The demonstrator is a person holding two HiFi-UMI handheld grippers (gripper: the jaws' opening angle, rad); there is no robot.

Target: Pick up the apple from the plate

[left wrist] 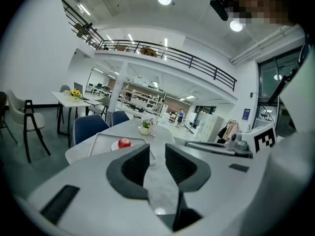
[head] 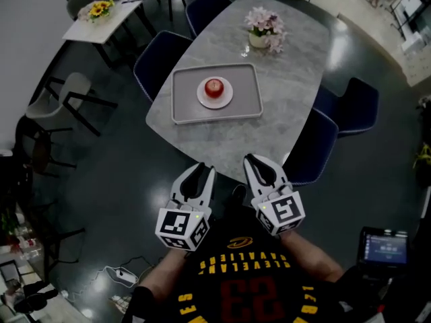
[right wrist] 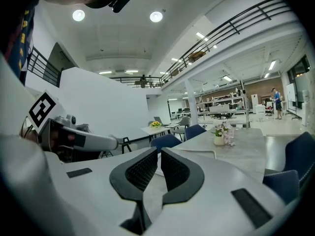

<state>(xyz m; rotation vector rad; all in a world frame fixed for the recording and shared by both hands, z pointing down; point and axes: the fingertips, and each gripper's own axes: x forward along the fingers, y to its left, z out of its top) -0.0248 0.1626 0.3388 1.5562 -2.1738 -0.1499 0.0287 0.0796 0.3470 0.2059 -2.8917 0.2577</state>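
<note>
A red apple (head: pixel 213 87) sits on a small white plate (head: pixel 201 97) in the middle of a grey tray (head: pixel 182 97) on the oval stone table (head: pixel 286 99). Both grippers hover short of the table's near edge, well back from the tray. My left gripper (head: pixel 202 172) holds its jaws a narrow gap apart with nothing between them. In the left gripper view the apple (left wrist: pixel 124 142) shows ahead and to the left of that left gripper (left wrist: pixel 157 154). My right gripper (head: pixel 259 163) has its jaws almost touching, empty; the right gripper (right wrist: pixel 159 163) hides the apple in its own view.
A vase of pink flowers (head: pixel 264 31) stands beyond the tray. Blue chairs (head: pixel 161 59) (head: pixel 313 147) (head: pixel 353 106) ring the table. A second table with yellow flowers (head: pixel 101 9) is at far left. A tablet (head: pixel 384 247) is at the person's right.
</note>
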